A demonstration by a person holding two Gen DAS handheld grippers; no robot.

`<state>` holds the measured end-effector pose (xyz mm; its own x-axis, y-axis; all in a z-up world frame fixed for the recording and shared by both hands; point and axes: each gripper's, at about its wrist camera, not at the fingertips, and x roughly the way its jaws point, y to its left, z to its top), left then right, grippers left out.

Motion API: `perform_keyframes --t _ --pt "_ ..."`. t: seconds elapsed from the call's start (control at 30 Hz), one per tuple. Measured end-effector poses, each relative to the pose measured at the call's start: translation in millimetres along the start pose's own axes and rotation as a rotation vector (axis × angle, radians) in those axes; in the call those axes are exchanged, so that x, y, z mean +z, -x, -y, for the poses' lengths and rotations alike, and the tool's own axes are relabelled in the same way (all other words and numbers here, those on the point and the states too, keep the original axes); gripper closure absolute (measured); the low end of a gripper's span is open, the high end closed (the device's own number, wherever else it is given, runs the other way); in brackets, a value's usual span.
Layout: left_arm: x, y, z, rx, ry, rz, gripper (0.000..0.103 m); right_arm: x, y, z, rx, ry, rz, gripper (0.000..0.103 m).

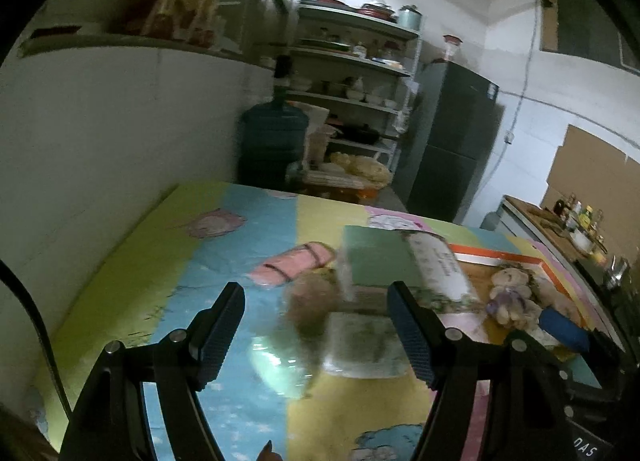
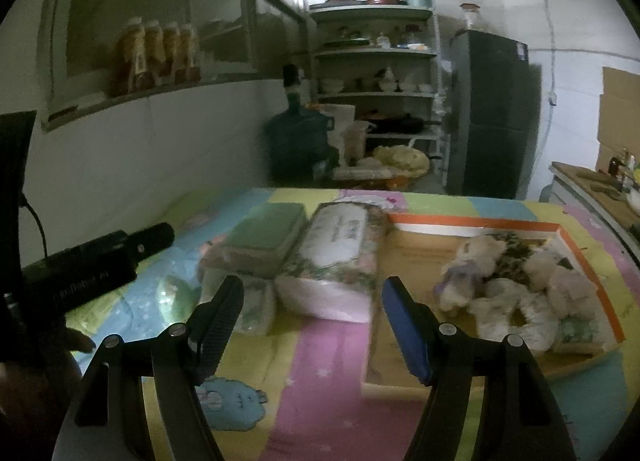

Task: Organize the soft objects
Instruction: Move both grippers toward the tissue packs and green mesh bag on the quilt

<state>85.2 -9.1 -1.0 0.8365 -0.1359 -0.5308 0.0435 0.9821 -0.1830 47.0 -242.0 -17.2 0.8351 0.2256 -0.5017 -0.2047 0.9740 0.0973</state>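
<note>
A shallow cardboard box with an orange rim (image 2: 476, 223) lies on a colourful cartoon tablecloth (image 2: 320, 381). In it are several plush toys, among them a pale teddy bear (image 2: 472, 257); the bear also shows in the left wrist view (image 1: 510, 285). Left of the box lie a floral tissue pack (image 2: 340, 253), a green-topped pack (image 2: 268, 235) and a small soft pack (image 2: 256, 305). A pink roll (image 1: 294, 263) and a brown fuzzy thing (image 1: 308, 303) lie on the cloth. My left gripper (image 1: 320, 333) and right gripper (image 2: 312, 329) are both open and empty above the cloth.
A white wall borders the table's left side. Beyond the far edge stand a blue water jug (image 2: 298, 141), a shelf rack of dishes (image 2: 376, 61) and a dark fridge (image 2: 492, 113). The left hand-held unit (image 2: 84, 269) hovers at the left in the right wrist view.
</note>
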Motion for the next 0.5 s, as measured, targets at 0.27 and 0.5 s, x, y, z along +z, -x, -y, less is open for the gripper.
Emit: perform_keyframes --t 0.27,0.5 --pt "-6 3 -45 0.040 0.060 -0.006 0.030 -9 -23 -21 0.055 0.010 -0.051 0.030" --pt "-19 -2 -72 0.038 0.094 -0.036 0.030 -17 -63 -24 0.118 -0.017 -0.131 0.030"
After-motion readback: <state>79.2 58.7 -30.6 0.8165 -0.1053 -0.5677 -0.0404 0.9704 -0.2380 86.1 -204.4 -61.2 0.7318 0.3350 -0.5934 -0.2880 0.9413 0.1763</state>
